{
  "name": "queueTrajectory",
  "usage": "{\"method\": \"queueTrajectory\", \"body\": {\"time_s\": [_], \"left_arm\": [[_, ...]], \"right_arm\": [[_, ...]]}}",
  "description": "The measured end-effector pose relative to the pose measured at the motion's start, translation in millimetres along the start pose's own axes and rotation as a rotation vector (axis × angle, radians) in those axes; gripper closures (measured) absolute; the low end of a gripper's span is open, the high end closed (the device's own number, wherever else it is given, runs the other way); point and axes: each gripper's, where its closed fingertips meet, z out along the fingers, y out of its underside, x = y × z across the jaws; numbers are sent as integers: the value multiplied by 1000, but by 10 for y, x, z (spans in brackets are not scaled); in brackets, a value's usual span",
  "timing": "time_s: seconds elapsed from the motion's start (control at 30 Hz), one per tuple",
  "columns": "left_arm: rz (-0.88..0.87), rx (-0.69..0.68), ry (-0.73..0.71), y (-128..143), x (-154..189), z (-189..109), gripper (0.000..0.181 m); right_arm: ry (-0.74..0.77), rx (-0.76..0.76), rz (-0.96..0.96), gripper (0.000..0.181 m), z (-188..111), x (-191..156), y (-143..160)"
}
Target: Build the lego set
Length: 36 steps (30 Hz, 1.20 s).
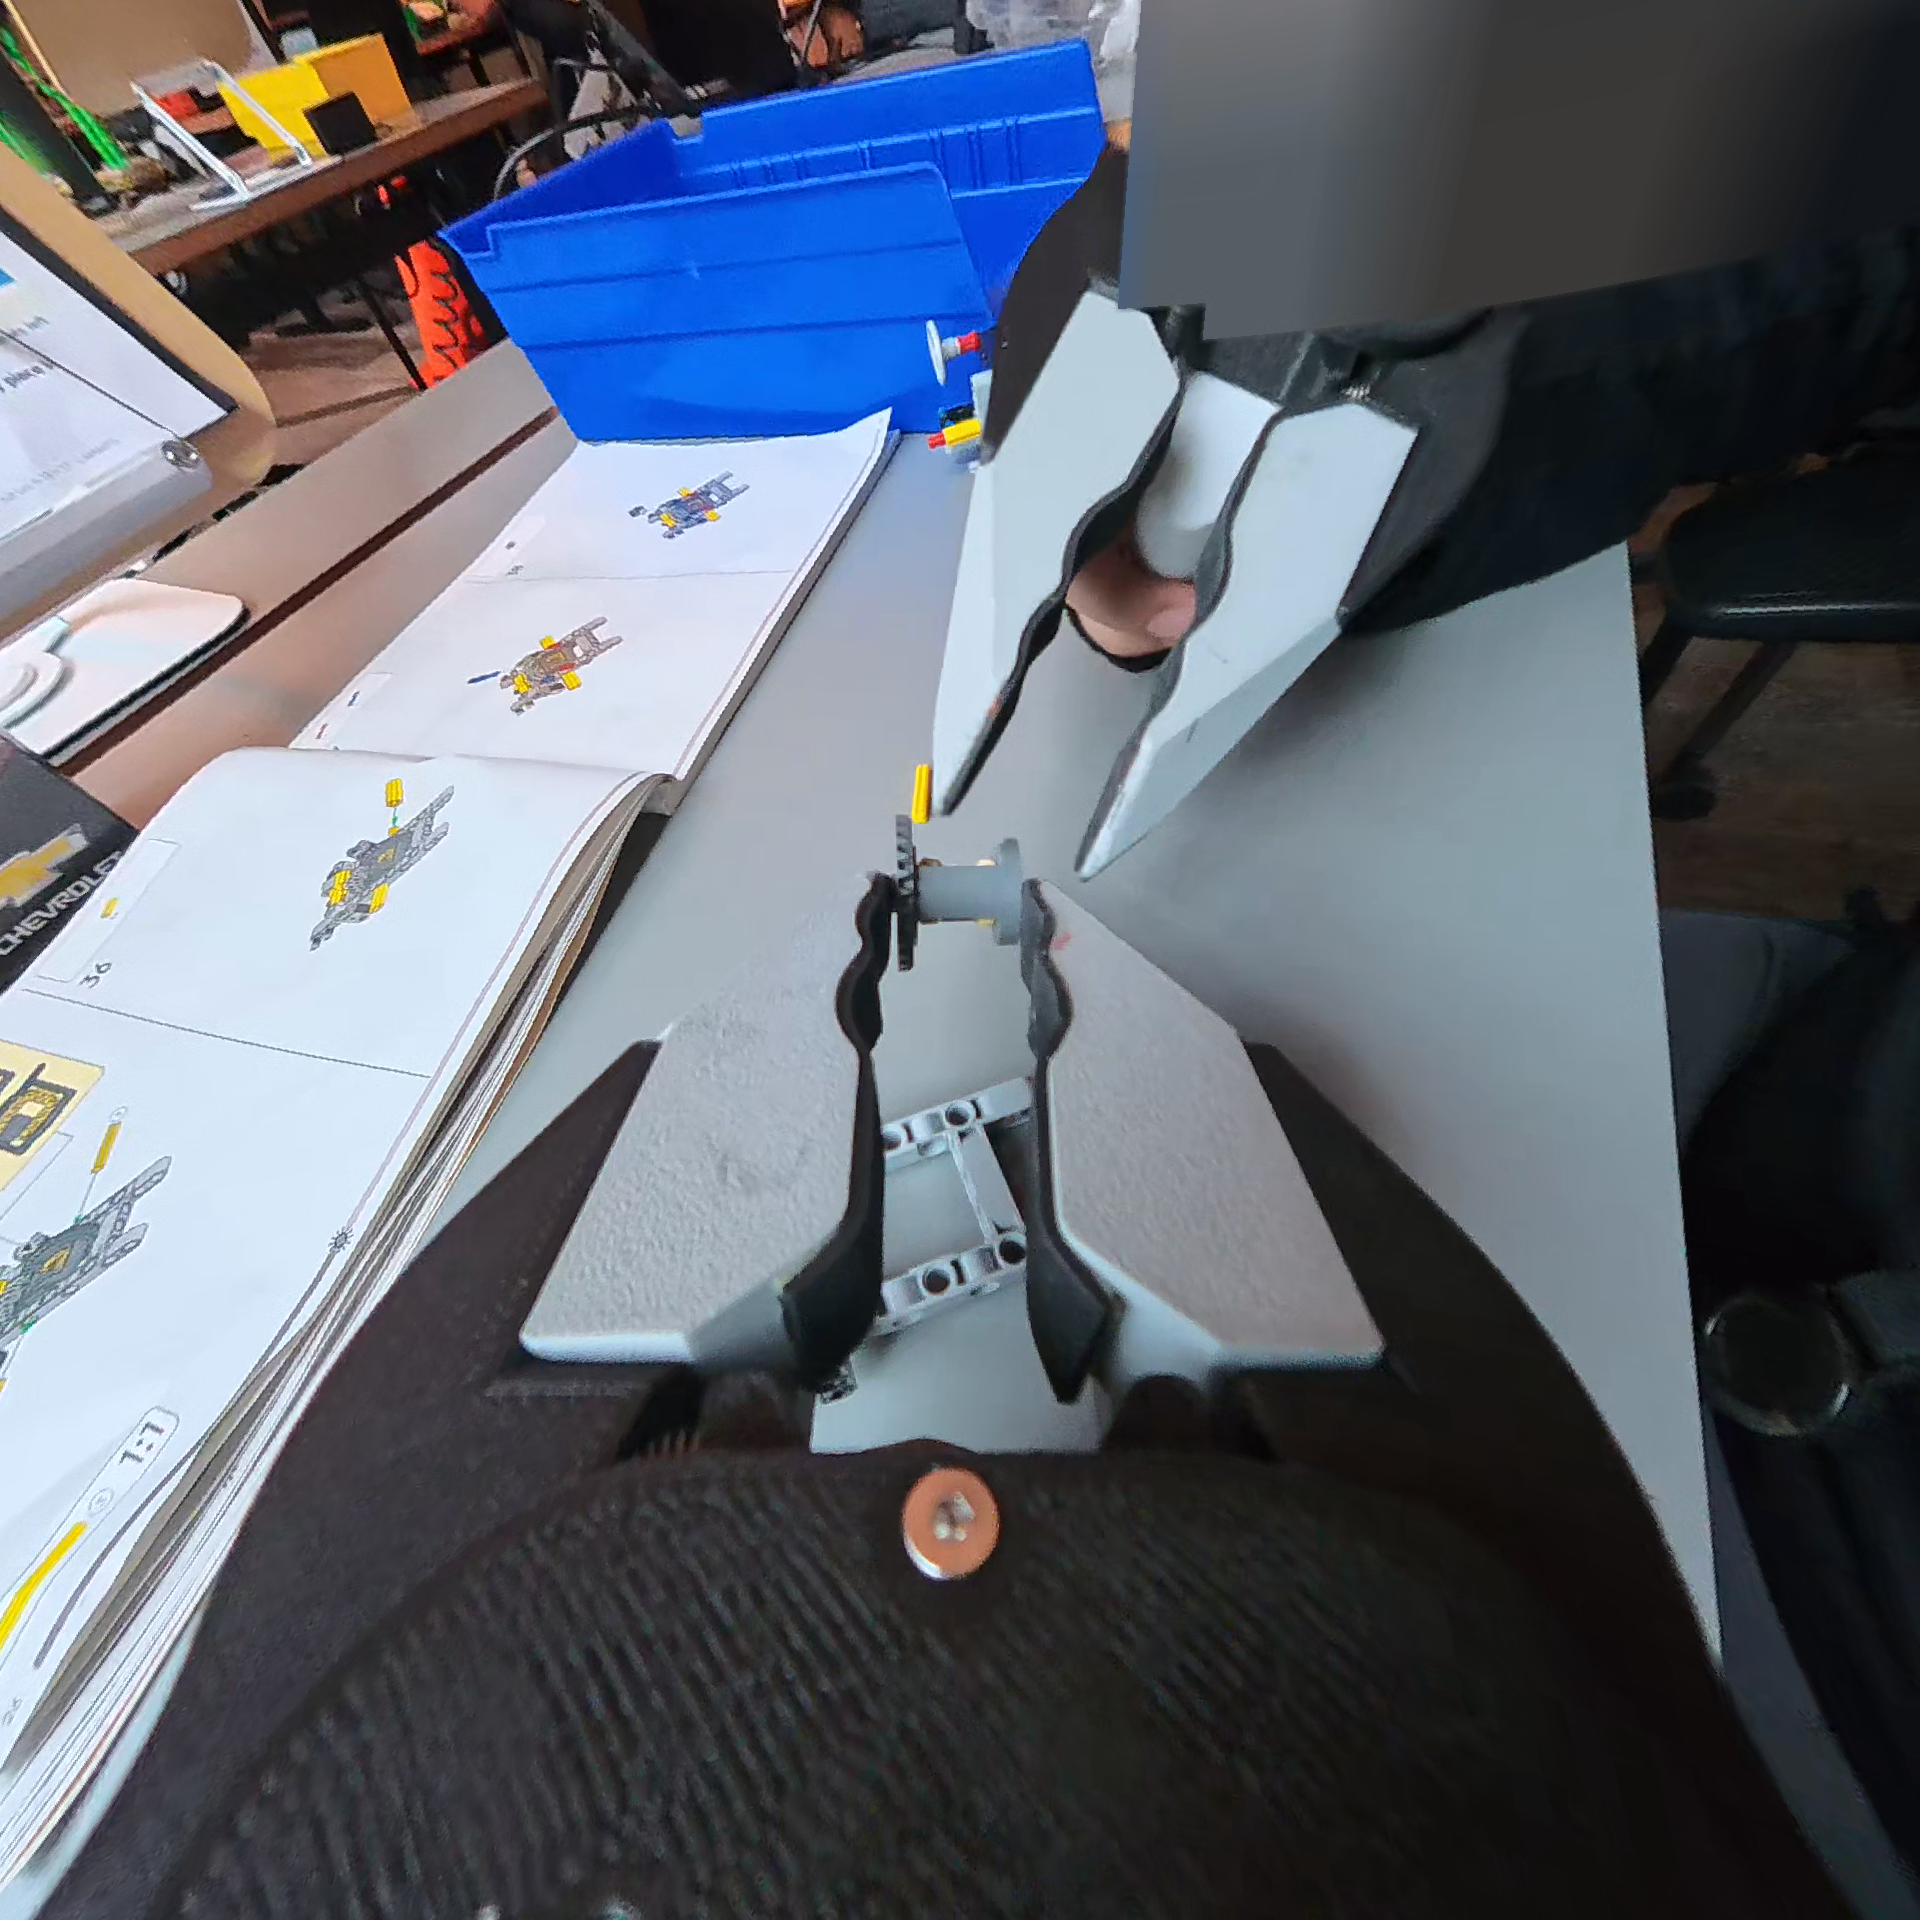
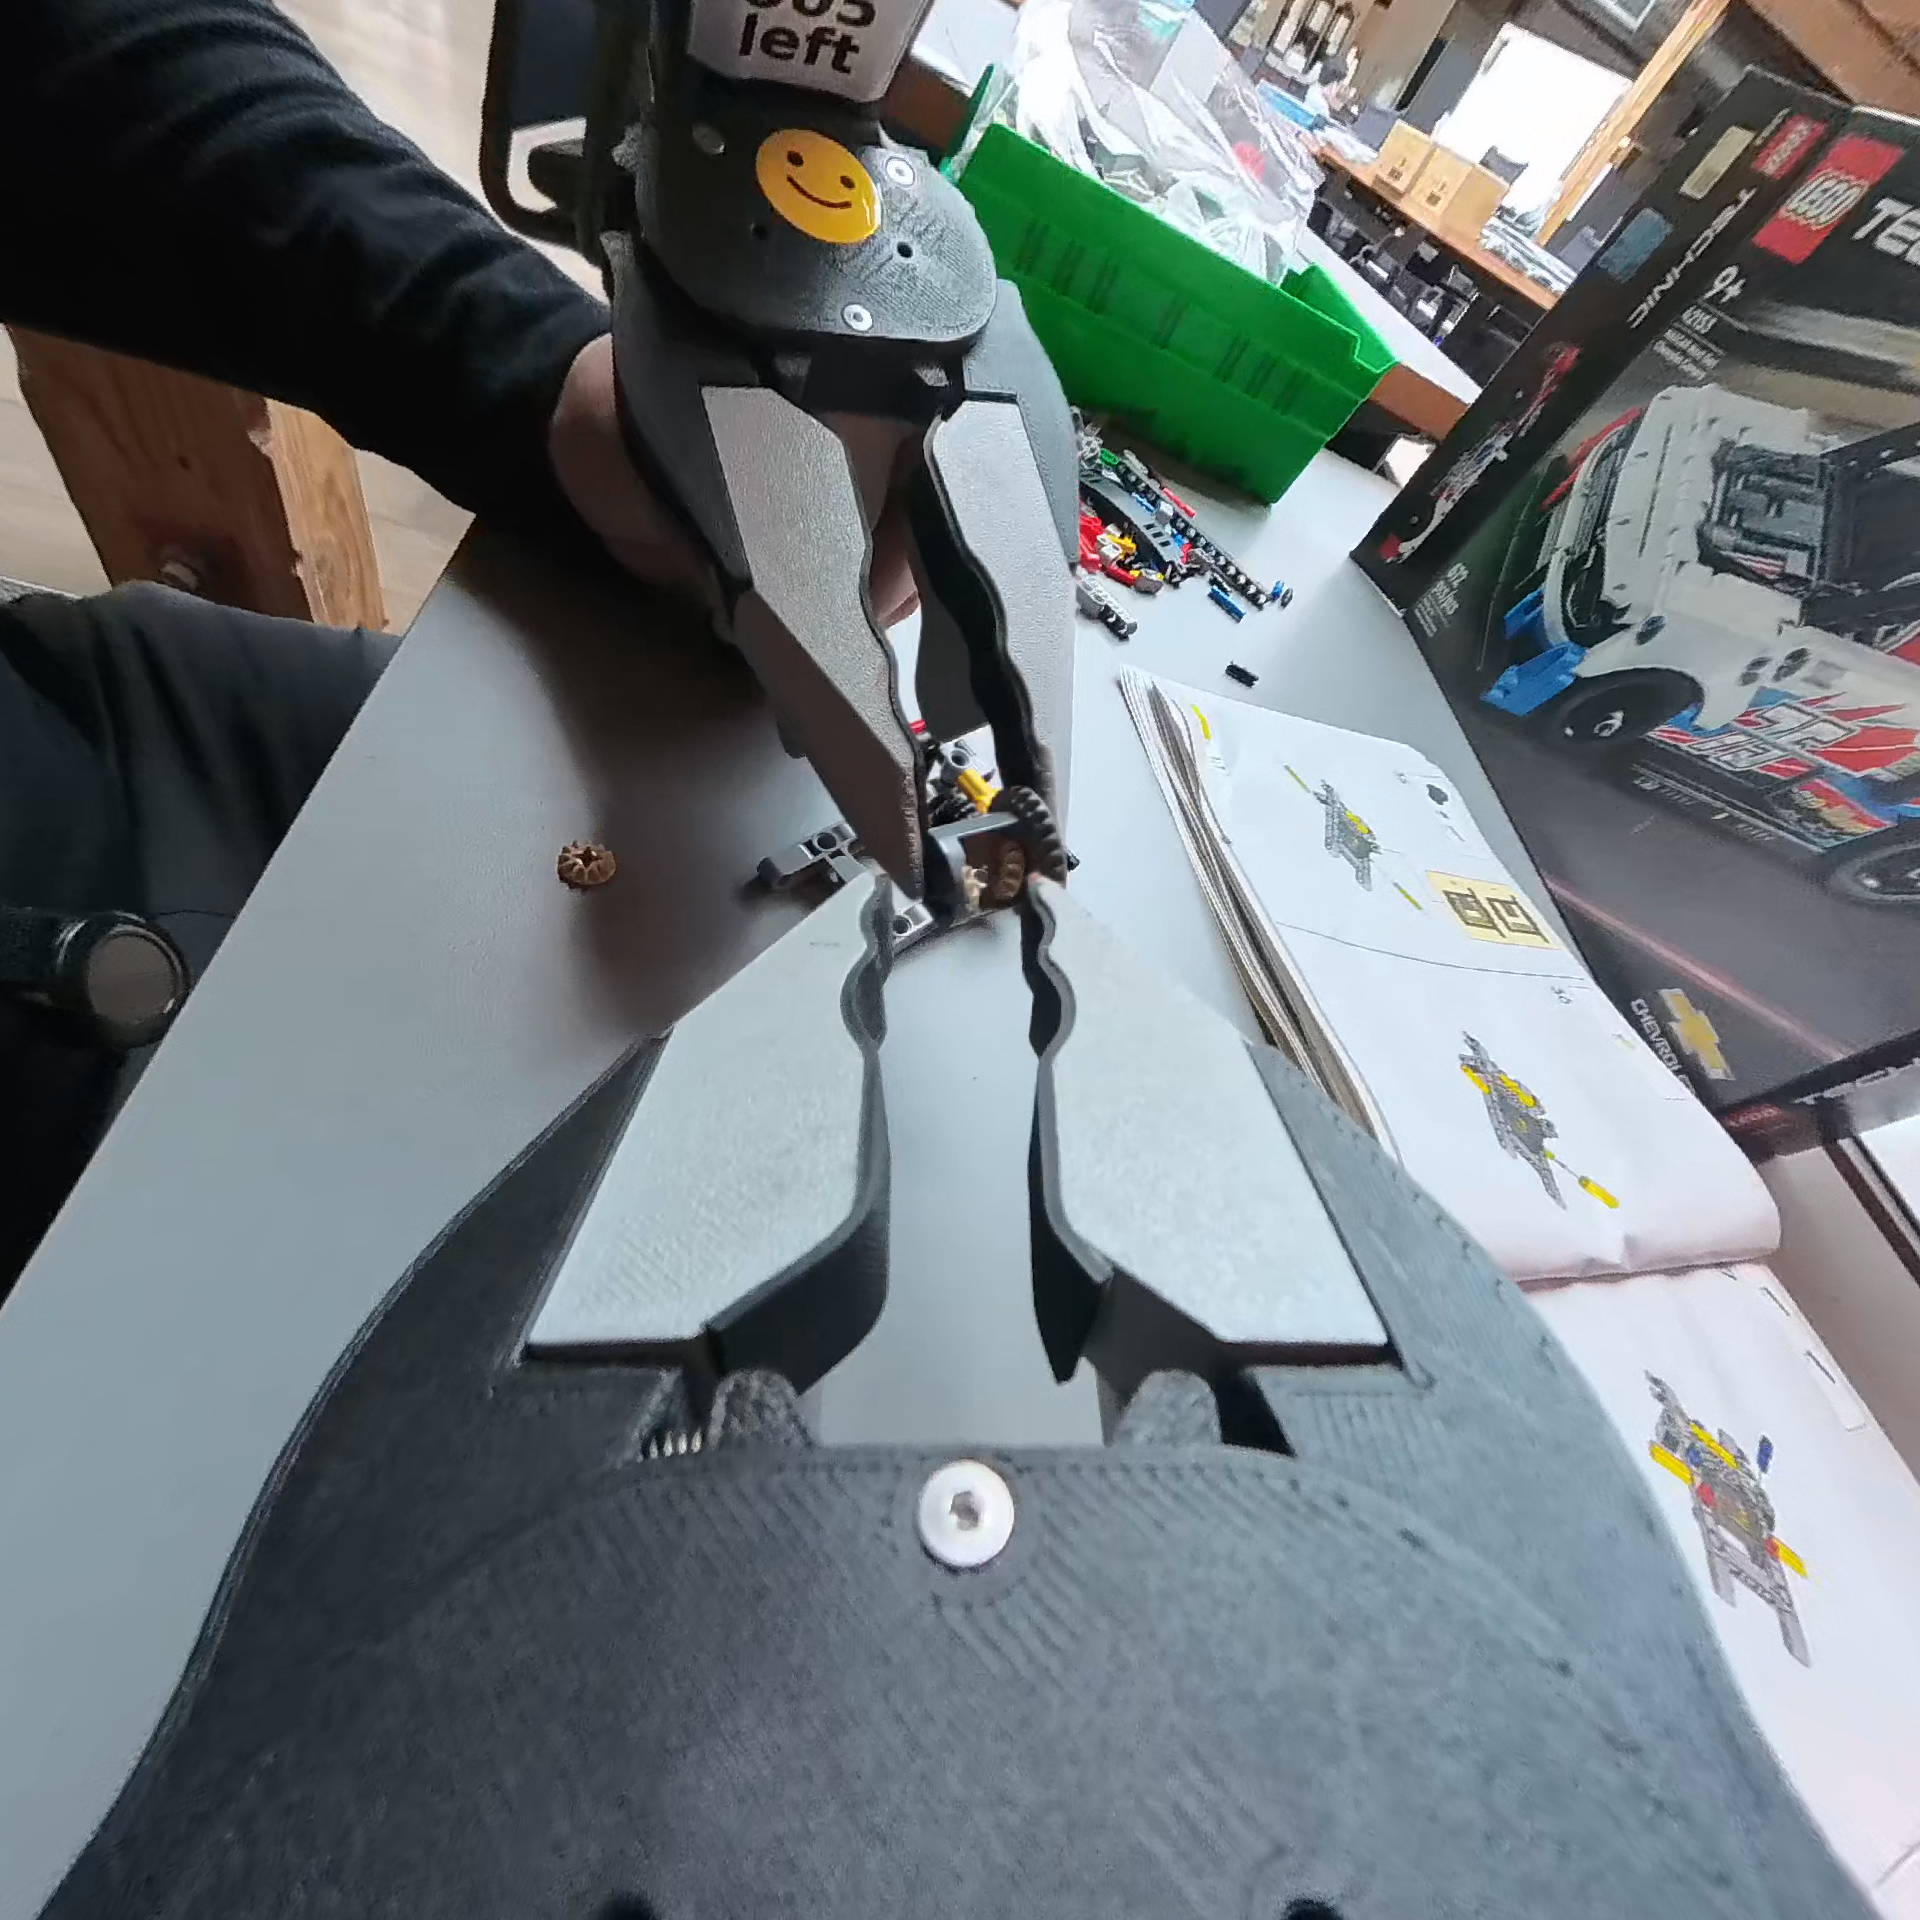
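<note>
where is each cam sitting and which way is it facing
Left wrist view: on the left gripper, facing along the grey table toward a blue bin; right gripper and a hand opposite.
Right wrist view: on the right gripper, facing the left gripper, sleeve and green bin.
Shared: gear assembly, instruction booklet.

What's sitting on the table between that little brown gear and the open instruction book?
In the right wrist view, between the brown gear and the instruction book sits the gear assembly, clamped by the left tool.
</note>
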Motion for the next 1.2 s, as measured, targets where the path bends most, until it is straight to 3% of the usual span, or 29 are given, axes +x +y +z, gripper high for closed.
{"method": "queueTrajectory", "body": {"time_s": [0.37, 0.87, 1.07, 1.17, 1.2], "left_arm": [[90, 56, -24, -80, 16, -22, 160], [52, 70, 3, -105, 34, -44, 160], [3, 84, 66, -120, 83, -81, 160], [5, 143, 138, -202, 196, -109, 160], [5, 166, 143, -230, 197, -123, 160]], "right_arm": [[51, 39, -88, 161, -41, 8, -96], [77, -3, -64, 161, 52, -14, -37], [-5, 39, 43, 162, 52, -74, -66], [-145, 138, 125, 165, -73, -145, -174], [-192, 200, 174, 181, -139, -147, -249]]}}
